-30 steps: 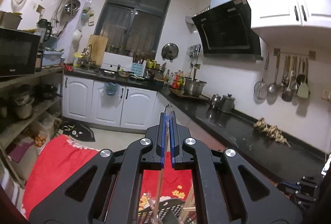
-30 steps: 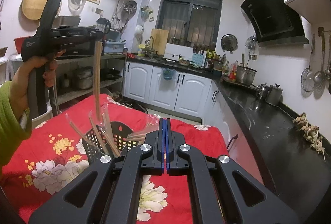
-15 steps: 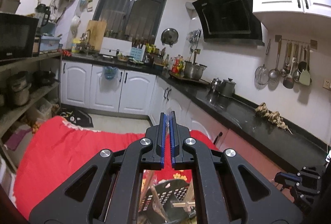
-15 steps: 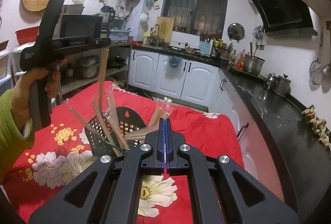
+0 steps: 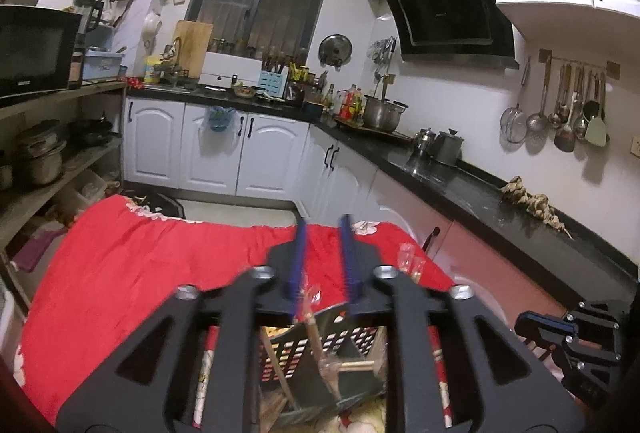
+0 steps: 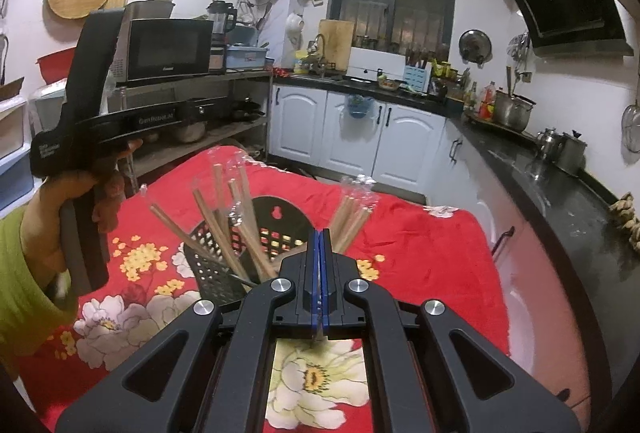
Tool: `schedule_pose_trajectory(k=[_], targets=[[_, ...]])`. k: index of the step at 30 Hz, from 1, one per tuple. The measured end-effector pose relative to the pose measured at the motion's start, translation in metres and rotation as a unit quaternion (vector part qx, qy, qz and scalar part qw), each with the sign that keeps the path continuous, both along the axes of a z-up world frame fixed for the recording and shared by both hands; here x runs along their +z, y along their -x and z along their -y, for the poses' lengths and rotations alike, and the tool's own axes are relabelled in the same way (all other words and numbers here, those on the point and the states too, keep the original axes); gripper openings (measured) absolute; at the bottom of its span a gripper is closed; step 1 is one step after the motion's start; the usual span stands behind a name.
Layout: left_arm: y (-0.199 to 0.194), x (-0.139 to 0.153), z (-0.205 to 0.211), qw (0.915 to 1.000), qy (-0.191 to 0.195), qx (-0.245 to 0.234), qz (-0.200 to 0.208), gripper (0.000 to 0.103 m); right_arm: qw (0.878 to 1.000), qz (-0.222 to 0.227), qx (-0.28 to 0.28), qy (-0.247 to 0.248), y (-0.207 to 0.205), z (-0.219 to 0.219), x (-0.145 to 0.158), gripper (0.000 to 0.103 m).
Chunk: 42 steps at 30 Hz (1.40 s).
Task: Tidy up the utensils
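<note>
A black perforated utensil holder [image 6: 212,265] stands on the red floral tablecloth [image 6: 420,245], with several wooden chopsticks in clear sleeves [image 6: 218,229] leaning in it. My left gripper [image 5: 324,257] hovers just above the holder [image 5: 288,349]; its jaws are opening, and a sleeved chopstick [image 5: 314,317] stands below the gap with neither pad touching it. In the right wrist view a hand in a green sleeve holds that left gripper [image 6: 132,121] left of the holder. My right gripper [image 6: 320,265] is shut, just in front of the holder; a thin pale sliver at the base of its pads is too small to identify.
A black countertop [image 6: 560,201] with kettles runs along the right side. White cabinets [image 6: 352,137] stand beyond the table's far edge. A shelf with a microwave [image 6: 168,49] and pots is at the left. My right gripper [image 5: 568,337] shows low right in the left wrist view.
My left gripper came down over the holder with the chopstick, then parted its jaws; the chopstick now stands among the others. The right gripper moved lower and nearer the holder, still shut.
</note>
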<state>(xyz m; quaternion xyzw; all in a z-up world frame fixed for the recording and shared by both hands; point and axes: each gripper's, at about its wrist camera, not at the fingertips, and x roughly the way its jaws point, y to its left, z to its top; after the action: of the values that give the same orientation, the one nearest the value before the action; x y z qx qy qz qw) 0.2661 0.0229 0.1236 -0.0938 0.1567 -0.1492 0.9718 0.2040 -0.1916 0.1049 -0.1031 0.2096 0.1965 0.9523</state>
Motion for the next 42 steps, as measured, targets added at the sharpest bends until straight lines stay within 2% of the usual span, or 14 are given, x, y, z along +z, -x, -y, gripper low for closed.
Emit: schedule_pose_trajectory(k=[2,3,4,6,8,13,15,20,28,33,37,42], targets=[[0.005,-0.002,-0.002,1.0000,-0.004,0.004,-0.003,0.027,1.000,-0.007,0.000,-0.009,-0.002,0.000,-0.001,0.020],[0.006,-0.002,-0.002,1.0000,-0.005,0.005,-0.004,0.031,1.000,-0.010,0.000,-0.016,-0.003,0.001,-0.002,0.024],[0.008,-0.002,-0.003,1.0000,-0.005,0.005,-0.005,0.034,1.000,-0.011,0.000,-0.018,-0.003,0.001,-0.003,0.026],[0.016,0.000,-0.004,1.0000,-0.006,0.003,-0.006,0.048,1.000,-0.013,-0.002,-0.020,-0.003,0.000,-0.005,0.027],[0.026,0.001,-0.003,0.9999,-0.012,0.000,-0.001,0.053,1.000,-0.014,-0.003,-0.023,-0.001,0.002,-0.006,0.036],[0.041,0.000,-0.001,0.9997,-0.025,-0.003,-0.009,0.069,0.999,-0.009,-0.012,-0.032,0.004,0.011,-0.008,0.046],[0.047,-0.003,0.000,0.9994,-0.031,-0.004,-0.017,0.079,0.999,-0.008,-0.015,-0.037,0.008,0.014,-0.009,0.048],[0.063,-0.011,-0.001,0.9991,-0.034,-0.002,-0.027,0.092,0.999,-0.004,-0.023,-0.044,0.017,0.024,-0.010,0.055],[0.093,-0.025,0.003,0.9986,-0.040,0.002,-0.034,0.092,0.998,0.010,-0.034,-0.048,0.039,0.034,-0.013,0.067],[0.110,-0.036,0.006,0.9983,-0.044,0.011,-0.037,0.092,0.997,0.024,-0.046,-0.062,0.051,0.041,-0.016,0.071],[0.122,-0.045,0.007,0.9982,-0.044,0.020,-0.035,0.092,0.994,0.044,-0.061,-0.075,0.064,0.046,-0.017,0.084],[0.135,-0.060,0.012,0.9968,-0.061,0.035,-0.039,0.092,0.993,0.054,-0.066,-0.076,0.074,0.048,-0.027,0.093]])
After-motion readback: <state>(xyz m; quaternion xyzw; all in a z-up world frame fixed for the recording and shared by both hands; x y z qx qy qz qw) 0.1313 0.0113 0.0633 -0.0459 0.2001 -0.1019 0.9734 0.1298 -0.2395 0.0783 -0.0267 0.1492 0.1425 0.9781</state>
